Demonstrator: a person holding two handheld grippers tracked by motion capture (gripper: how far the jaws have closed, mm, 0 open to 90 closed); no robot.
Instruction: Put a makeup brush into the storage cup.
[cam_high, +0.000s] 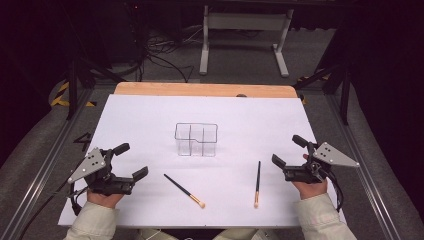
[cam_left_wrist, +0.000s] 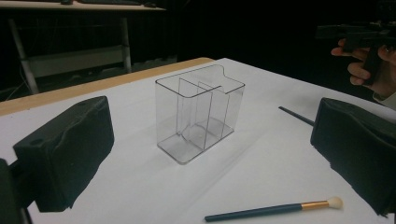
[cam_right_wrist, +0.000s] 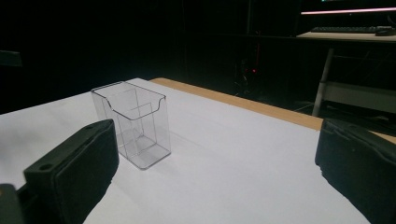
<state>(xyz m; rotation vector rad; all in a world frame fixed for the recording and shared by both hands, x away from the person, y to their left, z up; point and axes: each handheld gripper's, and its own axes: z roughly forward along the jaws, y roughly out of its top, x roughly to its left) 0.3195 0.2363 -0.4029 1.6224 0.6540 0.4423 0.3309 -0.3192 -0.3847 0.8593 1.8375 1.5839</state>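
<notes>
- Standing upright near the middle of a white sheet on a wooden table, a clear plastic organizer with inner dividers is empty.
- The left gripper, held in a person's left hand at the near left of the sheet, has its jaws spread wide with nothing between them; a grey three-cornered plate sits on top of it.
- The right gripper, in the right hand at the near right, is likewise wide apart and holds nothing.
- Two makeup brushes lie flat on the sheet between the grippers, nearer the person than the organizer and apart from it.
- The left brush lies on a slant, its pale bristles pointing toward the person and to the right.
- The right brush lies almost straight, its bristles at the near end.
- In the left gripper view, the organizer stands between the two black jaws, with a brush lying in front.
- In the right gripper view, the organizer stands just past the left-hand jaw.
</notes>
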